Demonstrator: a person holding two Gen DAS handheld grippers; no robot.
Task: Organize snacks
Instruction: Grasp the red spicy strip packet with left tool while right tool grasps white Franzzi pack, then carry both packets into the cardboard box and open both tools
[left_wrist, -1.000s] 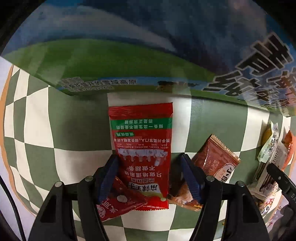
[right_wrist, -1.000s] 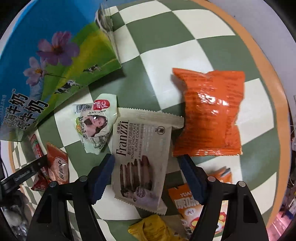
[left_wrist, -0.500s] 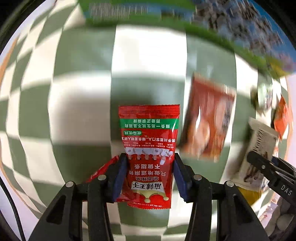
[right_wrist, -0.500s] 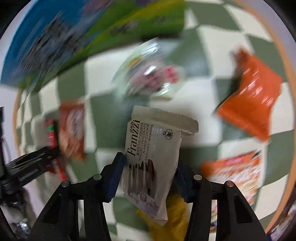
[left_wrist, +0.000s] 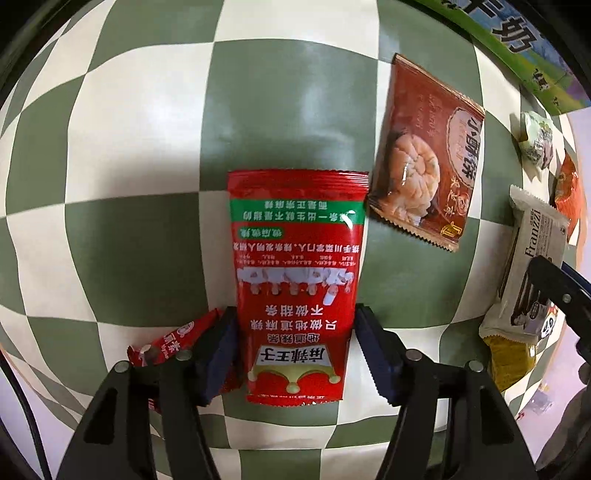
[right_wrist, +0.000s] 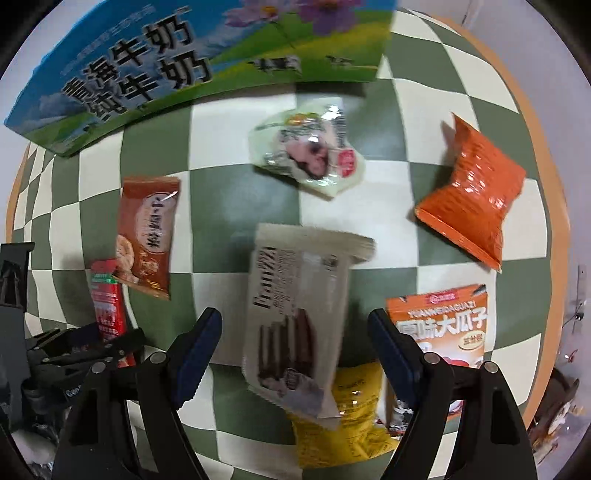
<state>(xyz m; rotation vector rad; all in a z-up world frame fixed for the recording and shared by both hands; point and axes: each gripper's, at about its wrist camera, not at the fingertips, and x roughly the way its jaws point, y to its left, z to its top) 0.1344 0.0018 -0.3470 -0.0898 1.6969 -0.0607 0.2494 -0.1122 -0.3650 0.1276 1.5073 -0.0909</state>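
Note:
My left gripper (left_wrist: 295, 343) is shut on a red snack packet (left_wrist: 297, 266) with a green band and holds it above the checked cloth. A small red sachet (left_wrist: 173, 341) lies under the left finger. My right gripper (right_wrist: 295, 343) is open. A grey Franzzi cookie pack (right_wrist: 295, 314) is between its fingers, blurred, touching neither pad; whether it lies flat or is falling I cannot tell. The Franzzi pack also shows in the left wrist view (left_wrist: 532, 266).
A brown bun packet (left_wrist: 424, 158) (right_wrist: 147, 229) lies right of the red packet. A milk carton box (right_wrist: 166, 62) stands at the back. A pale wrapped snack (right_wrist: 310, 151), an orange bag (right_wrist: 472, 206), an orange seed pack (right_wrist: 443, 328) and a yellow pack (right_wrist: 347, 417) lie around.
The left gripper closed on the red packet and lifted it back from the box. The right gripper closed on the Franzzi pack, lifted it, then opened and let go.

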